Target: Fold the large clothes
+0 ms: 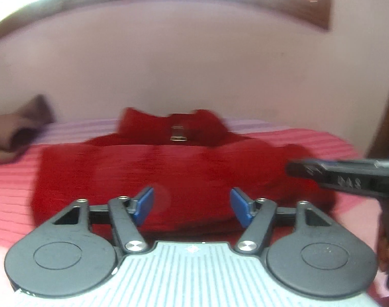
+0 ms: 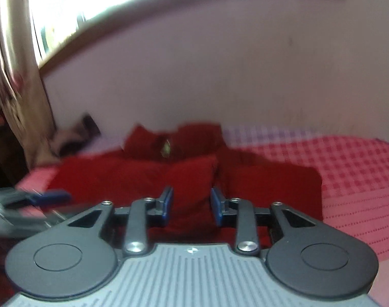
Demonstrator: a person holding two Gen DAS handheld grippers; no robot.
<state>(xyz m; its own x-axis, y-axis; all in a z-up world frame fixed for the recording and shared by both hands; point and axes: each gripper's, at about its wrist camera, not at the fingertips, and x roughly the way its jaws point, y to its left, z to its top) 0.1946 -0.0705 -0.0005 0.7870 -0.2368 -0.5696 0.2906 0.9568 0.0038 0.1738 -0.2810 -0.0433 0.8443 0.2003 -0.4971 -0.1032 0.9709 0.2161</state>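
On the bed: a red garment (image 1: 184, 179) is laid out, partly folded, on a pink-red checked cover (image 1: 13, 184).
Garment pos: mid-bed, collar w/ a small label (image 1: 178, 133) turned toward the far wall (image 1: 194, 64); a folded flap is seen on top in right wrist view (image 2: 192, 176).
Left gripper (image 1: 192, 206): held just above the garment's near edge, blue pads (image 1: 143, 204) spread wide, nothing caught betw. them; released.
Right gripper (image 2: 192, 204): also over the garment's near part, pads (image 2: 216, 204) narrower but apart; red cloth is seen through the gap, no pinch can be made out; read as released.
Right gripper, seen from left view: black body (image 1: 347, 176) enters at the garment's right side, just above it.
Left gripper, seen from right view: blurred blue pad tip (image 2: 54, 195) at the garment's left side.
Beyond garment, left: a brown-beige cloth heap (image 1: 18, 130) lies near the wall; apart from the garment.
Above garment: a wood-framed window (image 2: 74, 18), v. bright.
Blur: both views smeared; fine detail not readable.
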